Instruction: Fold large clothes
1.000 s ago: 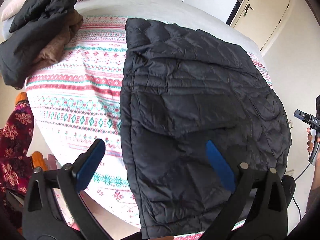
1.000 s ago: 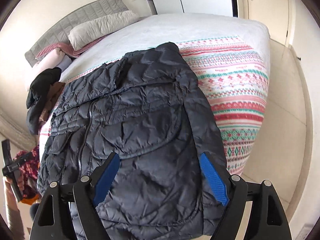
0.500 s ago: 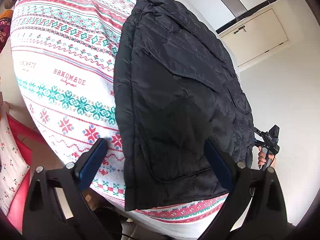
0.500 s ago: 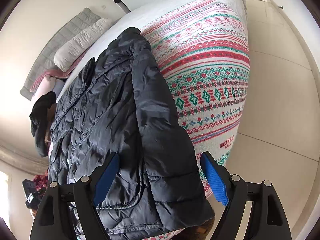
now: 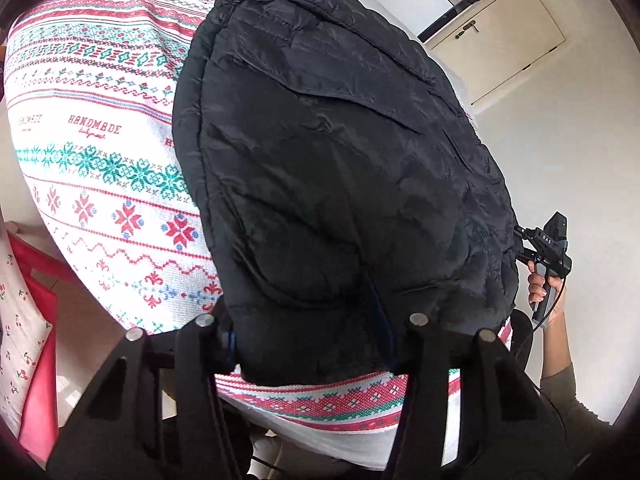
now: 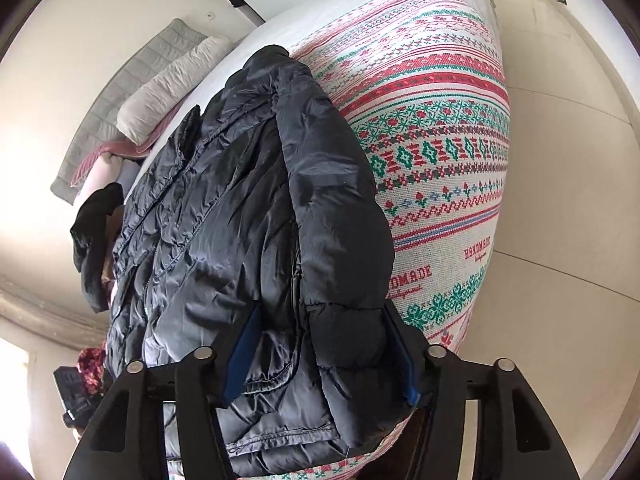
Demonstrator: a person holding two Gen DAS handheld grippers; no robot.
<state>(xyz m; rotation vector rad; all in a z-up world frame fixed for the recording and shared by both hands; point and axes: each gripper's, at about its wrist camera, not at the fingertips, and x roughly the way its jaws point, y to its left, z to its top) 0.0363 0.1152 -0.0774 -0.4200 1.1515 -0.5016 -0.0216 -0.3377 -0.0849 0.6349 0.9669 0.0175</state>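
At the foot of the bed, both grippers have dropped right down onto the black puffer jacket (image 5: 340, 168)! A second ago they were hanging back with the hem in plain sight between wide-spread blue pads; half a second ago they were closing the distance; now the fabric fills the gap on both sides.

Left gripper (image 5: 308, 334) first: its fingers straddle the near left corner of the hem, and the padding bulges between them and hides most of the blue. They are not wide apart any more, but whether they actually pinch the cloth or merely bracket it, I cannot tell.

Over to the right gripper (image 6: 320, 354): same story at the right corner. The blue pads (image 6: 244, 350) sit either side of a thick roll of hem and sleeve, narrowed around it, though a true clamp is not something these views settle.

The jacket itself lies front-up along the patterned blanket (image 5: 96, 160), sleeves already tucked across the body, bottom edge hanging just over the end of the mattress, collar pointing away toward the pillow (image 6: 172, 92). A dark heap of other clothes (image 6: 96, 240) waits up by the headboard.

What does it mean? The approach is over, I'd say. With both lower corners bracketed, the setup reads as the start of the lengthwise fold: secure the hem, lift, carry it toward the collar. Slippery, puffy stuff, so a shallow bite could slide off.
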